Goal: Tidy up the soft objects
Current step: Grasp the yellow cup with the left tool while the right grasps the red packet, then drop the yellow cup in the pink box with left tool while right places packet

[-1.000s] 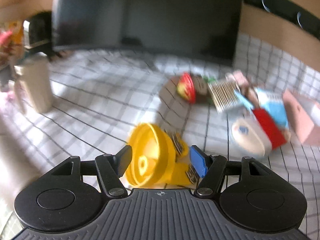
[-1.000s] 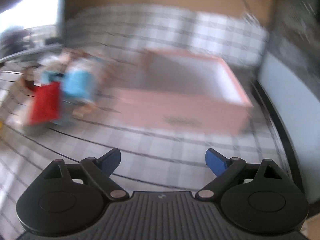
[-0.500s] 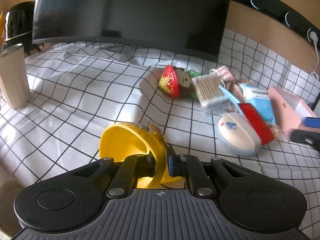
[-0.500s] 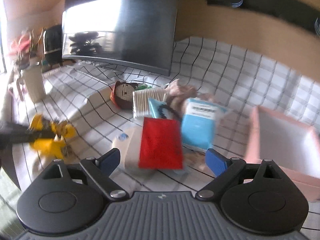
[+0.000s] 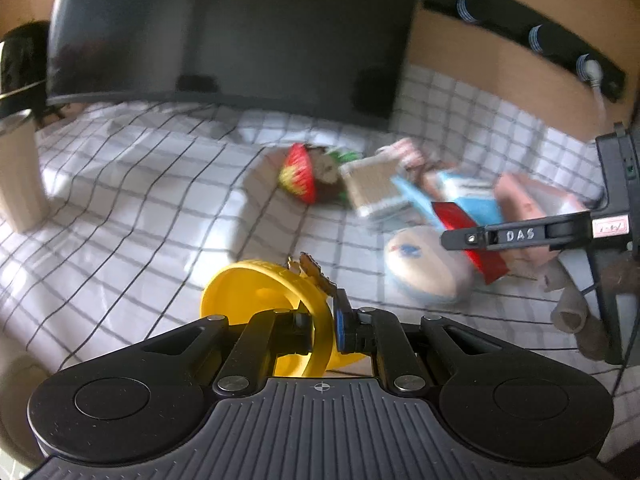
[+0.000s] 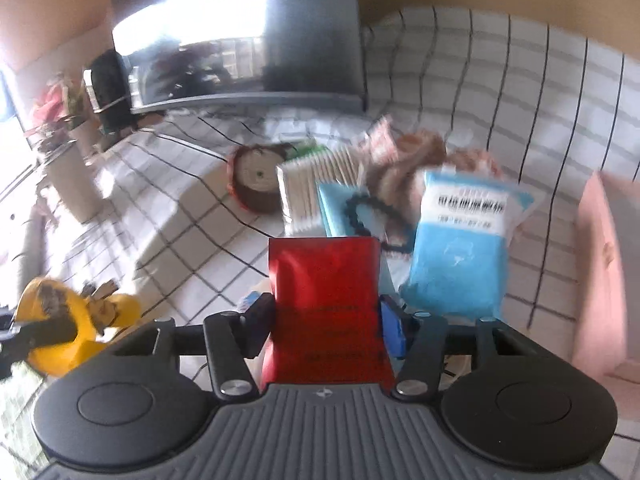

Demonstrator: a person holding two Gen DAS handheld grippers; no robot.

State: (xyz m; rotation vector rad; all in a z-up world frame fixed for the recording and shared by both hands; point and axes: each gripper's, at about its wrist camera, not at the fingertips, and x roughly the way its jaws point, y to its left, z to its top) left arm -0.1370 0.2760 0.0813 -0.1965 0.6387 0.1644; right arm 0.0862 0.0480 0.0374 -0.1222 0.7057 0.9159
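Observation:
My left gripper (image 5: pixel 322 326) is shut on the rim of a yellow plastic toy (image 5: pixel 264 300), held just above the checked cloth; the toy also shows in the right wrist view (image 6: pixel 60 320). My right gripper (image 6: pixel 326 322) has its fingers closed against both edges of a red packet (image 6: pixel 324 280) that lies on a white and blue oval plush (image 5: pixel 424 272). Behind the packet lie a blue wipes pack (image 6: pixel 460 248), a box of cotton swabs (image 6: pixel 304 188), a black hair tie (image 6: pixel 368 216) and a brown plush (image 6: pixel 404 160). The right gripper's side (image 5: pixel 532 236) shows in the left wrist view.
A pink open box (image 6: pixel 608 264) stands at the right. A red and brown round plush (image 5: pixel 308 176) lies near the pile. A dark monitor (image 5: pixel 240 28) stands at the back. A beige cup (image 5: pixel 18 172) stands at the far left. A checked cloth (image 5: pixel 140 200) covers the table.
My left gripper shut on the yellow toy. My right gripper swung from the pink box to the pile and closed around the red packet.

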